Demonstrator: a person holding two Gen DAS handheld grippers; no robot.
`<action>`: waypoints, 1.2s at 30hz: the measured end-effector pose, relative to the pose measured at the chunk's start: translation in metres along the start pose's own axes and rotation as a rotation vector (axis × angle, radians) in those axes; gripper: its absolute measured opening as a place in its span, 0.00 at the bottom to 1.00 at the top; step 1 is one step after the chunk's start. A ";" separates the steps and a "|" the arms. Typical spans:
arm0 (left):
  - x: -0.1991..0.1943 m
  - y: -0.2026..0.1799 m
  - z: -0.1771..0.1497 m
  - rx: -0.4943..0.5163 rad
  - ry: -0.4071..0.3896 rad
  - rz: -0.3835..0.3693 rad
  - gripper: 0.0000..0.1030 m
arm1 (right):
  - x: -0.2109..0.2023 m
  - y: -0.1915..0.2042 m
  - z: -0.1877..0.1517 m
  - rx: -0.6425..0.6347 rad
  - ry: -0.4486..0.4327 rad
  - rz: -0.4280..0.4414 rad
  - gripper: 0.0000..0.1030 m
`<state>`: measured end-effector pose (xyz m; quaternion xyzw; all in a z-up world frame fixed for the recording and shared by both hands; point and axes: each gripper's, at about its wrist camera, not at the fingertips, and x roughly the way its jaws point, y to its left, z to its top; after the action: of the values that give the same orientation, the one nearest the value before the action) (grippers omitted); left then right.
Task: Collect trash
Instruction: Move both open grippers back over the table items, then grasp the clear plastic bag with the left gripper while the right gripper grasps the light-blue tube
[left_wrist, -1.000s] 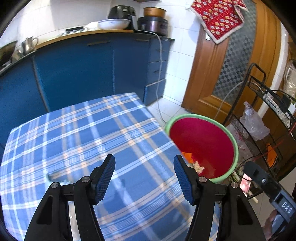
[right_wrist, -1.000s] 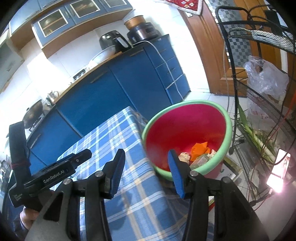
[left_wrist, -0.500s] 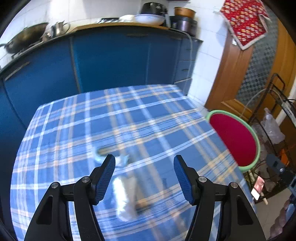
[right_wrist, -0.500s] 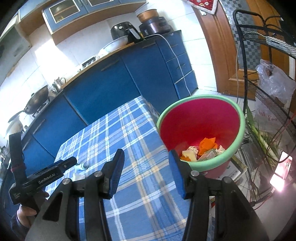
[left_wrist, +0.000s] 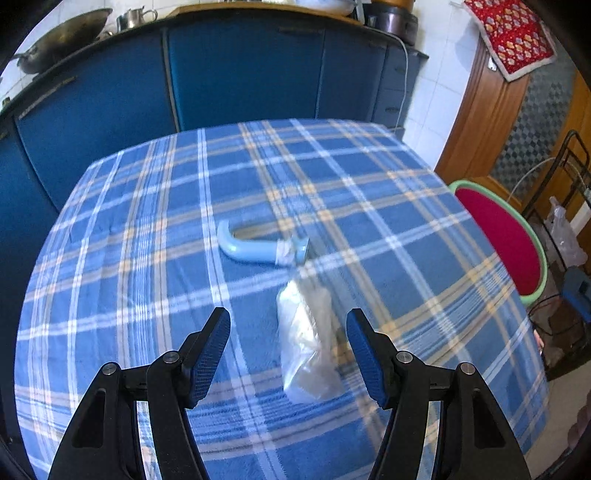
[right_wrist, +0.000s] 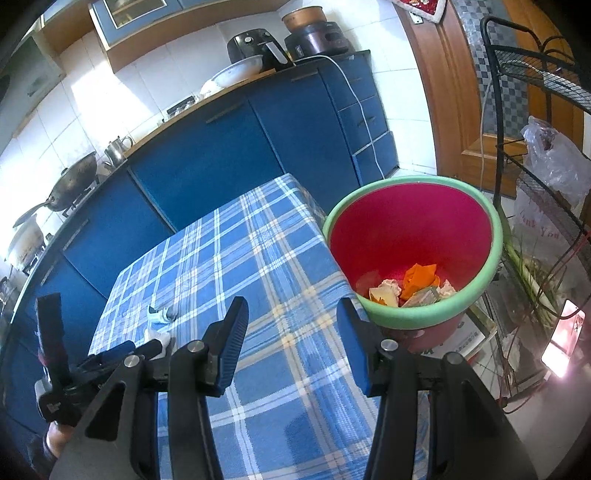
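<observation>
A clear crumpled plastic bag (left_wrist: 308, 343) lies on the blue plaid tablecloth (left_wrist: 147, 229), with a light blue curved plastic piece (left_wrist: 255, 249) just beyond it. My left gripper (left_wrist: 288, 330) is open and empty, its fingers on either side of the bag's near end, above it. My right gripper (right_wrist: 291, 325) is open and empty over the table's right edge. The red bin with a green rim (right_wrist: 417, 240) stands beside the table and holds orange and pale scraps (right_wrist: 410, 286). In the right wrist view the blue piece (right_wrist: 159, 315) and the left gripper (right_wrist: 122, 350) show at the left.
Blue kitchen cabinets (left_wrist: 221, 74) stand behind the table, with a wok (left_wrist: 62, 40) and appliances on the counter. A black wire rack (right_wrist: 535, 184) with plastic bags stands right of the bin (left_wrist: 506, 232). A wooden door (left_wrist: 491, 122) is at the far right.
My left gripper has swung left from the bin to over the table, bringing the plastic bag and the blue piece between its fingers. My right gripper has drawn back a little from the bin.
</observation>
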<state>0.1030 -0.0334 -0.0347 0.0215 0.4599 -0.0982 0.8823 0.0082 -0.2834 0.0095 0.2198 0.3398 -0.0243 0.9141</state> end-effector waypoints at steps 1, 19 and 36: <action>0.002 0.001 -0.002 -0.002 0.005 -0.003 0.65 | 0.001 0.001 0.000 -0.002 0.004 0.001 0.51; -0.010 0.065 0.000 -0.150 -0.061 0.021 0.31 | 0.027 0.053 0.002 -0.141 0.069 0.043 0.51; -0.028 0.145 -0.013 -0.307 -0.091 0.181 0.31 | 0.115 0.171 -0.014 -0.490 0.240 0.206 0.58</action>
<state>0.1050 0.1149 -0.0267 -0.0766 0.4255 0.0520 0.9002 0.1207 -0.1112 -0.0066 0.0270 0.4169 0.1778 0.8910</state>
